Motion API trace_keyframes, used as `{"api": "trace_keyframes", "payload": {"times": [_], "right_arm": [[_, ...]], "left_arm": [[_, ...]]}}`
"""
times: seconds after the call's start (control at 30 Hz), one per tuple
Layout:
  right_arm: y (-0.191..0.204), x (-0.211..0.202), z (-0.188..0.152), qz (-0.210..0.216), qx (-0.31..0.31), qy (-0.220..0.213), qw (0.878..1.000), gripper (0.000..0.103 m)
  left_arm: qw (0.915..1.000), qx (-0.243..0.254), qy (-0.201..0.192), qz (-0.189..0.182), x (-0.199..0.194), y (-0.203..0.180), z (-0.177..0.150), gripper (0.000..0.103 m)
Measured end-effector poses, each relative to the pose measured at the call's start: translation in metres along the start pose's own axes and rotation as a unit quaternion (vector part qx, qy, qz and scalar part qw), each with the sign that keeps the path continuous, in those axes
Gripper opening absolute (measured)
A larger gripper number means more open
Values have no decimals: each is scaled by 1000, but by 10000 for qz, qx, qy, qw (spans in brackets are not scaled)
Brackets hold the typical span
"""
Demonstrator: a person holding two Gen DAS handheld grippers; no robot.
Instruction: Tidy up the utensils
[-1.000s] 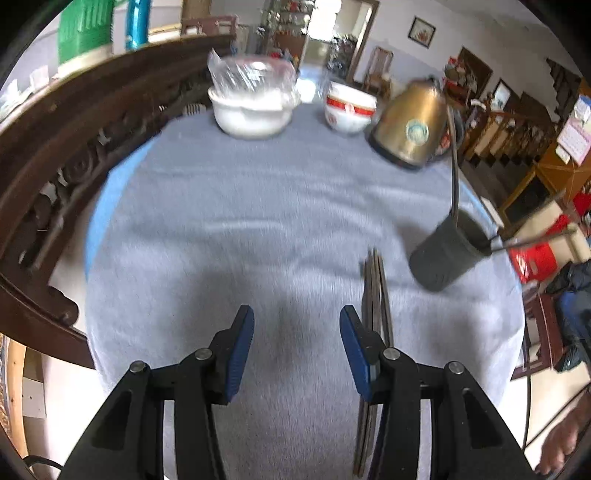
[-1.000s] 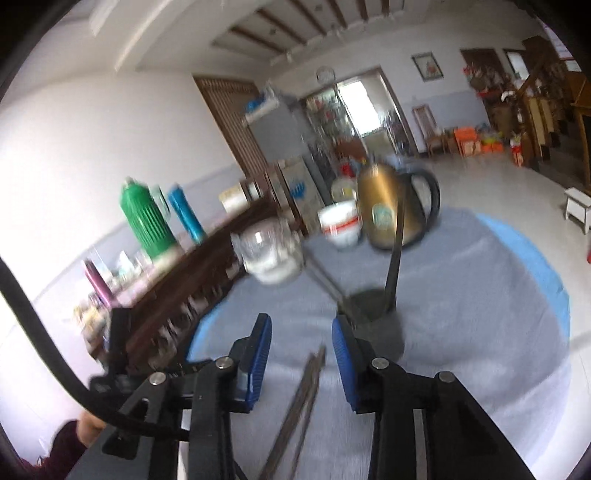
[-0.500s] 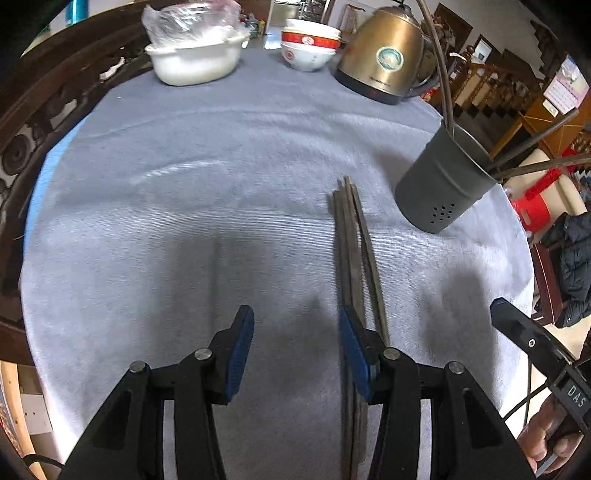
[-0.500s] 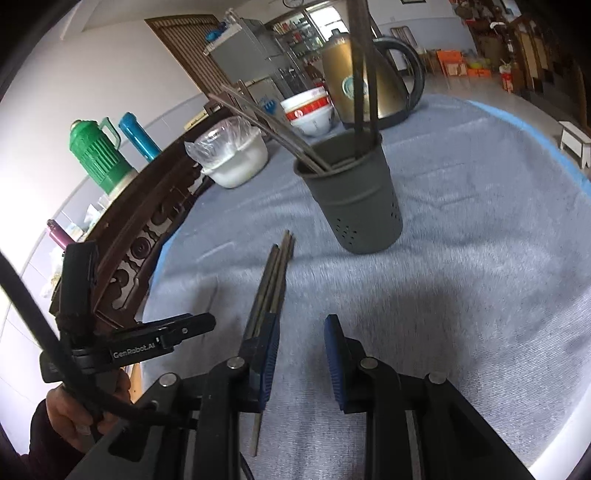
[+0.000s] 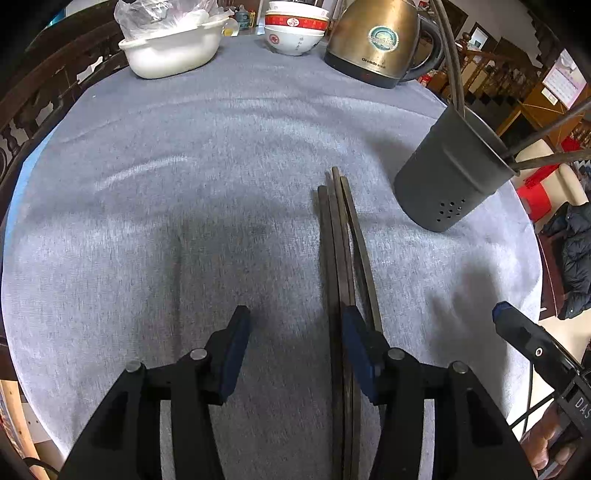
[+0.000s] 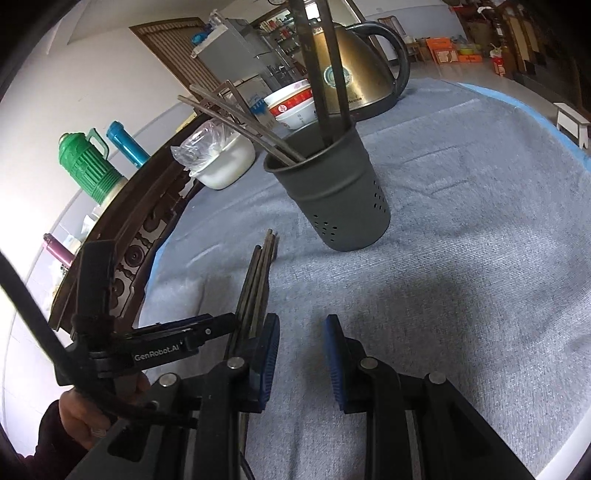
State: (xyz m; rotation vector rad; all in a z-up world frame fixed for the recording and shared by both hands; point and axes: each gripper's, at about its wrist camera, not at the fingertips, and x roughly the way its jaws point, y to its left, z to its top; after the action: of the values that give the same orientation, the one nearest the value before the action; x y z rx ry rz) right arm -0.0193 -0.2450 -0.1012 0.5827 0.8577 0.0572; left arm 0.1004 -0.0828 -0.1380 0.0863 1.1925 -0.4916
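Three dark chopsticks (image 5: 338, 236) lie side by side on the grey tablecloth (image 5: 184, 184), their tips towards a dark grey perforated holder (image 5: 450, 177) that has several more chopsticks in it. My left gripper (image 5: 293, 343) hangs low over the cloth. Its jaws are opening and grip nothing, and the chopsticks run under its right finger. In the right wrist view the chopsticks (image 6: 258, 280) pass just left of my right gripper (image 6: 301, 354). It stands narrowly open and empty, short of the holder (image 6: 332, 192).
A brass kettle (image 5: 373, 40), stacked red-and-white bowls (image 5: 295, 31) and a white basin with a plastic bag (image 5: 170, 48) stand at the table's far side. A carved wooden rail (image 6: 140, 229) borders the left, with a green flask (image 6: 88, 162) behind it.
Both grippers have sunk towards the cloth and closed in on the lying chopsticks from either side. The right gripper's jaws have narrowed, and it now shows at the left view's right edge.
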Motion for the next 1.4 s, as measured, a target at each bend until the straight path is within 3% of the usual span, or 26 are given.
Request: {"api": "trace_keyframes", "payload": {"times": [0.37,0.53,0.87,0.93,1.1,1.23,1.4], "right_arm": [[1,0,0,-26,22,-32,10000,27],[2,-3,0,-43,16,-72,10000,27],[11,5,-5,25,-78,56,10000,27],[12,7,-5,14,-102,85,9999,27],[18,15,-4,21,-204,258,9995,27],[32,34,-3,-27,-421,541,9976,27],[52,65,-8,-110,-702,913,9933,25]], "left_arm": [[9999,46,-105,106,0,9,0,57],[9996,-204,-42,181,-5,27,-2,57],[9992,-402,29,-56,-1,25,21,55],[9987,-481,76,-137,4,25,26,52],[9988,-431,111,-195,13,23,30,18],[9984,-373,104,-402,13,27,29,9],[9983,-295,132,-492,8,31,27,9]]}}
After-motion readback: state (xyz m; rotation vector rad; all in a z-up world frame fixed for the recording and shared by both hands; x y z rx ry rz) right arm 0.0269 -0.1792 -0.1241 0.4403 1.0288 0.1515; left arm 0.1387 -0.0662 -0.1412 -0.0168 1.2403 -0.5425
